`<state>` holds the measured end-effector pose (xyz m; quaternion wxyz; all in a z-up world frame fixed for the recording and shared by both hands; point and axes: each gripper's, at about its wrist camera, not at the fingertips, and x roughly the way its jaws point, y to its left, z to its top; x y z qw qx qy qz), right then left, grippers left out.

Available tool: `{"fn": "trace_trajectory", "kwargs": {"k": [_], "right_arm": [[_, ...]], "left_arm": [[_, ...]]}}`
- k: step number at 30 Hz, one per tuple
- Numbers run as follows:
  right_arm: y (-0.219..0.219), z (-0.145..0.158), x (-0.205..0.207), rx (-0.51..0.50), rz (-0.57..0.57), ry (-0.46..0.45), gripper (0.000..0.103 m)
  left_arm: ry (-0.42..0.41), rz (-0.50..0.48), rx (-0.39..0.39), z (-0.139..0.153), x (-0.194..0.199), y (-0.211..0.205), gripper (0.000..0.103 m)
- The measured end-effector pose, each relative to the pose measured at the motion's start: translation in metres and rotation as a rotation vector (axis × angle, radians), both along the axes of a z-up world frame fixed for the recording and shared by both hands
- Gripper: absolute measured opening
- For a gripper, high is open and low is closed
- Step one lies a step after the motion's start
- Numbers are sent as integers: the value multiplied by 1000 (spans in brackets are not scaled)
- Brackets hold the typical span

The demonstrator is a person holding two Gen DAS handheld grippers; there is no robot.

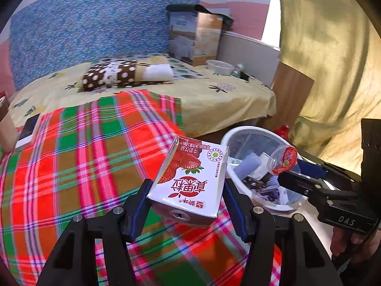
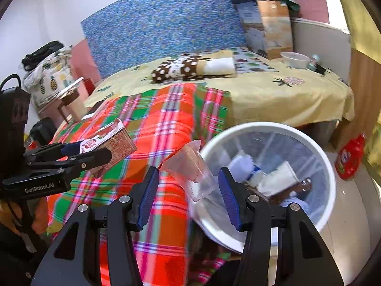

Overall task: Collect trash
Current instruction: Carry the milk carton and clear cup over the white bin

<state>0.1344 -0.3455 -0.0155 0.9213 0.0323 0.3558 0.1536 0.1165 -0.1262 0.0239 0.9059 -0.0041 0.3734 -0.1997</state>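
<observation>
My left gripper [image 1: 187, 205] is shut on a white and red strawberry milk carton [image 1: 190, 178] and holds it above the plaid blanket [image 1: 83, 157], just left of the white trash bin [image 1: 240, 190]. The carton also shows in the right wrist view [image 2: 112, 143]. In the right wrist view the clear plastic cup [image 2: 193, 169] with a red foil lid sits between the blue pads [image 2: 148, 200], which stand wide and do not visibly press it. In the left wrist view that cup [image 1: 284, 159] hangs over the bin, which holds several pieces of trash.
A bed with a yellow sheet [image 2: 273, 95], a dotted pillow [image 2: 190, 69], a white bowl [image 2: 295, 59] and a cardboard box [image 2: 269, 28]. A red bag [image 2: 350, 157] lies on the floor right of the bin. A phone [image 1: 28, 128] lies at the blanket's left edge.
</observation>
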Motion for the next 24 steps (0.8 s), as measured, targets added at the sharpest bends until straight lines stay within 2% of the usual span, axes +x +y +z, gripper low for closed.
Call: {"fn": "trace_trajectory", "kwargs": {"k": [9,24], "right_arm": [[-36,-7,-2,-4,-87,20,54],[-64,-25,4,-18,-156,97,54]], "left_arm": [[24,-93,-6,-9,14,-45,59],[79,-215,8,-29,27,-102,59]]}}
